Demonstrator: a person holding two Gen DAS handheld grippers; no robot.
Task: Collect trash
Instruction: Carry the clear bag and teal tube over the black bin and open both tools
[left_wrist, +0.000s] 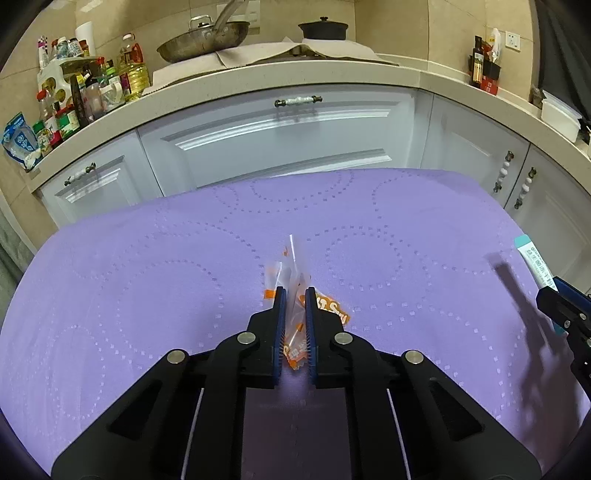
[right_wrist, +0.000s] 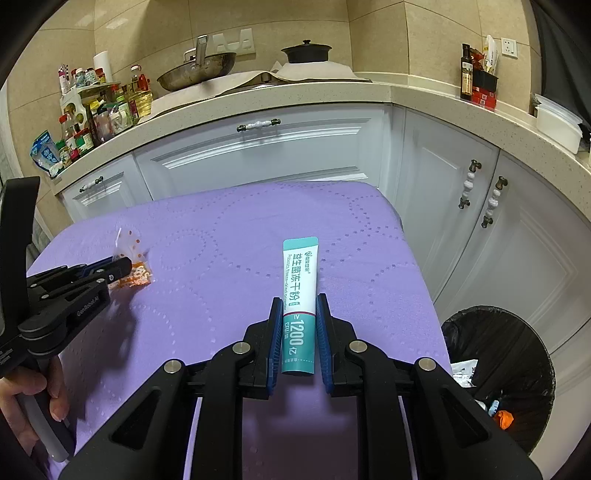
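A crumpled clear and orange plastic wrapper (left_wrist: 295, 288) lies on the purple tablecloth (left_wrist: 147, 295). My left gripper (left_wrist: 295, 295) is shut on it, the jaws close together around the plastic; it also shows in the right wrist view (right_wrist: 127, 266). A white and teal sachet (right_wrist: 299, 295) lies lengthwise between the jaws of my right gripper (right_wrist: 299, 301), which press on its sides. The sachet's far end shows in the left wrist view (left_wrist: 533, 264) beside the right gripper (left_wrist: 561, 306). A black-lined trash bin (right_wrist: 506, 369) stands on the floor right of the table.
White kitchen cabinets (left_wrist: 280, 140) and a beige counter (left_wrist: 295, 74) run behind and right of the table. On the counter are a wok (left_wrist: 203, 40), a black pot (left_wrist: 323, 29) and several bottles (left_wrist: 92, 92). The bin holds some trash.
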